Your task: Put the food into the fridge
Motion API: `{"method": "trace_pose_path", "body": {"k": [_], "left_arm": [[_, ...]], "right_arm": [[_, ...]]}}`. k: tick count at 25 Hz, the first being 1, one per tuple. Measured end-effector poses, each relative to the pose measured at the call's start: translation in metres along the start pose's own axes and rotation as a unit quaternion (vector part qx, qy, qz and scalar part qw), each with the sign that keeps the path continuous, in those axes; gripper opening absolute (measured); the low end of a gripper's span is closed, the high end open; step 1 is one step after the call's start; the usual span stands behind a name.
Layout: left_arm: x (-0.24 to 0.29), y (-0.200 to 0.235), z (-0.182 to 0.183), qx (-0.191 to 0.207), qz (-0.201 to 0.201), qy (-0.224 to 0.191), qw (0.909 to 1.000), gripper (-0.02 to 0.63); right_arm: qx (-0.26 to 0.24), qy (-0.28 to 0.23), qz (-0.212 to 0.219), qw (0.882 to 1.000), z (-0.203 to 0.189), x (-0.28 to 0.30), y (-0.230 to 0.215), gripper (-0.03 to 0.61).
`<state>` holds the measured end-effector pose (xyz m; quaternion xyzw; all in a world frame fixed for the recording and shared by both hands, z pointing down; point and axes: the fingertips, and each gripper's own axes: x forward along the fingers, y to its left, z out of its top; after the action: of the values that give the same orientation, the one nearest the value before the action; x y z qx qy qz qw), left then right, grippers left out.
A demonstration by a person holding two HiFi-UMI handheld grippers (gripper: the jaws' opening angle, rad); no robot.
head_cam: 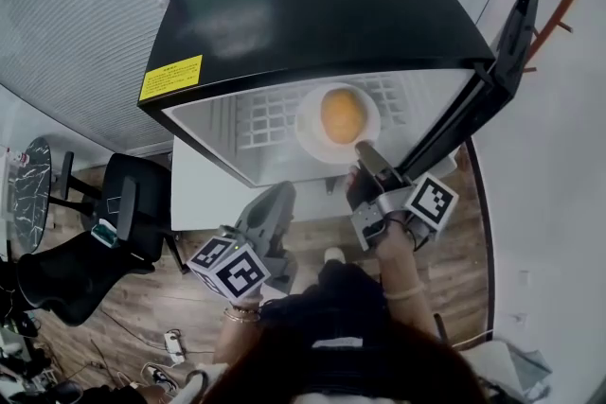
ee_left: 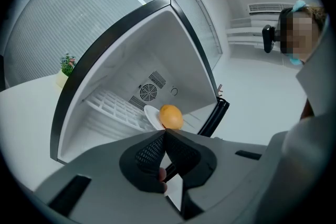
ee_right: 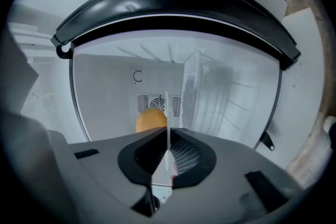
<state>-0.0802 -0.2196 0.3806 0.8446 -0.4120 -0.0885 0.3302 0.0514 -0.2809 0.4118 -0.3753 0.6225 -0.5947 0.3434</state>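
Observation:
A round orange food point(head_cam: 343, 114) lies on a white plate point(head_cam: 317, 139), which is over the wire shelf point(head_cam: 270, 116) inside the open black fridge point(head_cam: 312, 5). My right gripper point(head_cam: 363, 149) is shut on the plate's near rim. In the right gripper view the plate point(ee_right: 167, 113) shows edge-on as a thin white line pinched between the jaws, with the food point(ee_right: 150, 120) just left of it. My left gripper point(head_cam: 281, 192) hangs in front of the fridge, below its opening, and is shut on nothing. In the left gripper view the food point(ee_left: 171, 116) and plate point(ee_left: 151, 116) sit beyond its closed tips point(ee_left: 164, 131).
The fridge door point(head_cam: 507, 52) stands open at the right, close to my right arm. A fan grille point(ee_left: 148, 93) is on the fridge's back wall. A black office chair point(head_cam: 123, 203) stands at the left on the wooden floor point(head_cam: 142, 298).

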Motion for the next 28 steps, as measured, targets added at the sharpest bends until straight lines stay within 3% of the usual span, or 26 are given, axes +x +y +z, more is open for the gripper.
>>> {"method": "trace_pose_path", "body": {"k": [28], "left_arm": [[0.01, 0.03, 0.01, -0.021, 0.053, -0.02, 0.9982, -0.009]], "right_arm": [[0.026, 0.008, -0.02, 0.999, 0.022, 0.055, -0.009, 0.021]]}}
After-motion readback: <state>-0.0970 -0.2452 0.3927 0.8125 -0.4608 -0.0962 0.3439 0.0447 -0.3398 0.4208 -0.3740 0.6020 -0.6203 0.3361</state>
